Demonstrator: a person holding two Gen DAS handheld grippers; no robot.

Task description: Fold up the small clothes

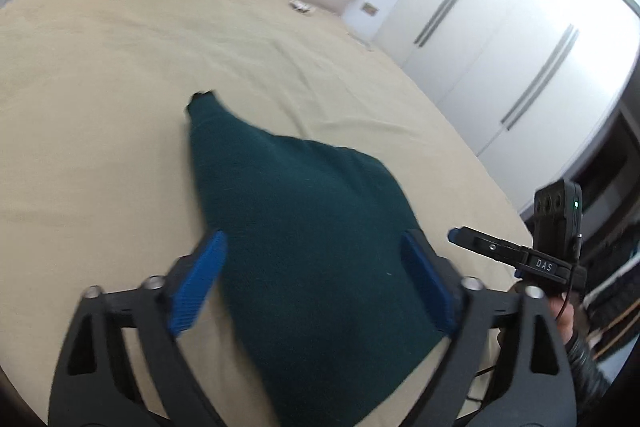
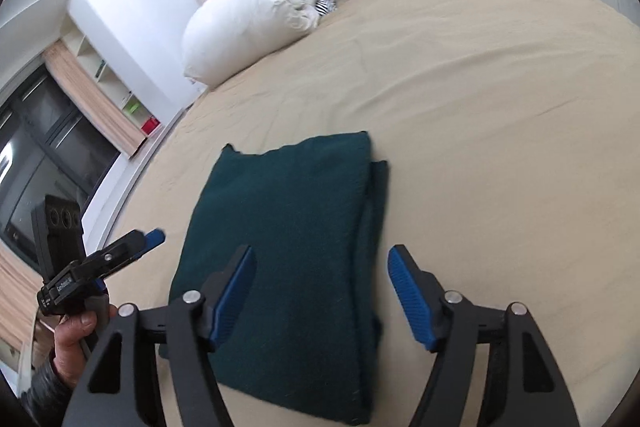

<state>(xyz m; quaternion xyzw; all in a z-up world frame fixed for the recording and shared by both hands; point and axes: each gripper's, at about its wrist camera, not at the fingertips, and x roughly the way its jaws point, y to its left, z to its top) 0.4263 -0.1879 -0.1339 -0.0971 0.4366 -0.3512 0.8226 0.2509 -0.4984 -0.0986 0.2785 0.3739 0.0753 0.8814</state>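
Seemingly between folds, the left wrist view is showing the left gripper (image 1: 314, 281) hanging released above the dark green knitted garment (image 1: 304, 227), its blue ribbed pads (image 1: 198, 283) spread wide to either side of the cloth and gripping nothing. The garment is lying on the beige bedspread (image 1: 100, 107), narrowing toward a far corner, probably so that a fresh edge can be picked. At the right edge the other tool is showing, carrying a white label reading "DAS".

Turning to the right wrist view, the right gripper (image 2: 322, 299) is likewise hovering unclenched, pads wide apart over the near end of the same garment (image 2: 288, 247), which is lying as a neat layered rectangle with a doubled edge along its right side. A white pillow (image 2: 240, 35) is resting by the headboard, well apart. No other writing is legible.
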